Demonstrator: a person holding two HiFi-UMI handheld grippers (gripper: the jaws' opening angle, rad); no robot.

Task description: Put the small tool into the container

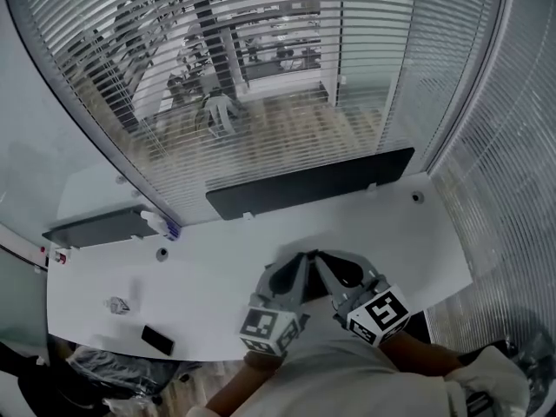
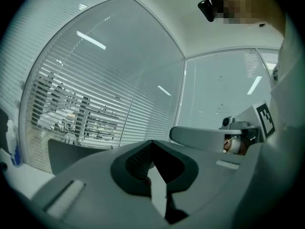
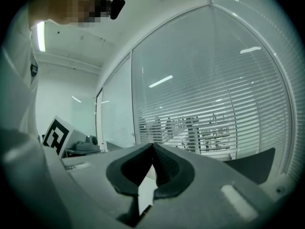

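The jaws of the left gripper (image 2: 152, 143) and right gripper (image 3: 153, 147) are closed together, with nothing held. A small pale item (image 1: 117, 304) and a black item (image 1: 157, 340) are located on the desk (image 1: 226, 268) at 9 o'clock, well apart from both grippers.

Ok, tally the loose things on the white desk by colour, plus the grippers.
Black flat item: 1
Small clear item: 1
White-and-blue bottle: 1
Grippers, left gripper and right gripper: 2
Total: 5

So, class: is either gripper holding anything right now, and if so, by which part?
Nothing is held: the left gripper and the right gripper both have their jaws closed together, empty.
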